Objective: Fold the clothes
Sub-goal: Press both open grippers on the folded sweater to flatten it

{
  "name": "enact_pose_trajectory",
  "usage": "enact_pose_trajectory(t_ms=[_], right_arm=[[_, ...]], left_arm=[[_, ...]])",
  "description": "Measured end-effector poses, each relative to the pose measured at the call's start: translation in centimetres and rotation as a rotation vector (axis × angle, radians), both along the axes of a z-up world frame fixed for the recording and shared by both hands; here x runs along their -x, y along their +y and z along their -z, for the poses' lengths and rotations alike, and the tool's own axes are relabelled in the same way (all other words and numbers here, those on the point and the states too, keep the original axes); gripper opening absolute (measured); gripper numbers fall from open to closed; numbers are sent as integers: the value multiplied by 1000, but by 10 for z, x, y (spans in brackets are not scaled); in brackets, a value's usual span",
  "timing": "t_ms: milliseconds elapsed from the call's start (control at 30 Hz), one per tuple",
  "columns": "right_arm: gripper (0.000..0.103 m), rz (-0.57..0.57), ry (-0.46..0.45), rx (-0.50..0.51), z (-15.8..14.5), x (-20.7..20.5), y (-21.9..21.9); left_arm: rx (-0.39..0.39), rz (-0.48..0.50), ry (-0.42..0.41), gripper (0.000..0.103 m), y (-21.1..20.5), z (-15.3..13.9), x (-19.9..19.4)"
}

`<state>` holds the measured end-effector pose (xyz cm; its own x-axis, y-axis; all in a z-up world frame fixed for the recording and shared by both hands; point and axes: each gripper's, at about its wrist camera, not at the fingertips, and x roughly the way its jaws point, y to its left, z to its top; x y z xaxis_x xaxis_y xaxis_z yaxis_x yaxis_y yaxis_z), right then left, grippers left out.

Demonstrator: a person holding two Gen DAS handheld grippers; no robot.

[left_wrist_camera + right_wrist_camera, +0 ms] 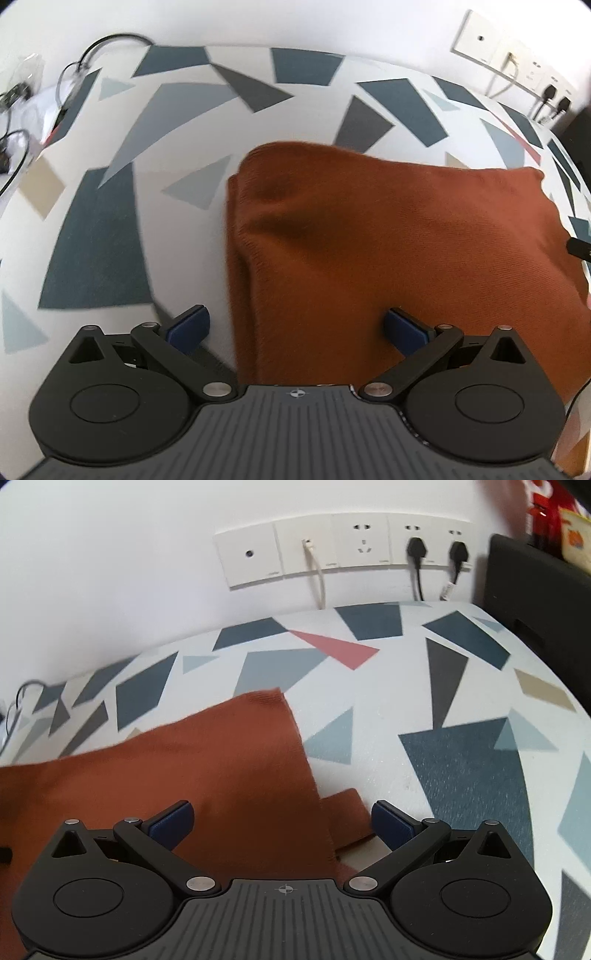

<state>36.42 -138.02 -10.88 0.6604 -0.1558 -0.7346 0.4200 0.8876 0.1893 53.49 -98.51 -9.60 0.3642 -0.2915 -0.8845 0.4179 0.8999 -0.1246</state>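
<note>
The left tongs point(297, 328) hang spread apart over the near left edge of the rust-orange knit garment point(388, 240), gripping nothing. The right tongs point(282, 821) gape too, straddling its right edge and a strip point(351, 819) poking out beneath. It lies folded on the geometric-patterned surface point(406, 709), below wall sockets point(343, 550) with black plugs point(416, 548)

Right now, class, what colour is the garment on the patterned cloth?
Rust orange, plain knit garment; clearest in the left wrist view.
</note>
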Motion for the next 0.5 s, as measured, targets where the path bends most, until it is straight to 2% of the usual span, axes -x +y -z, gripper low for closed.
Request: enact_pose_trajectory(t_ms=[133,233,500], right_arm=[[102,15,69,-23,7,-7,-7],[102,34,63,-36,10,-7,-8],[102,-107,104,10,11,-22,12]], left_arm=[[12,-47,-37,103,-7,2,7],[23,-53,-46,103,-6,2,8],[24,35,43,103,8,-2,5]])
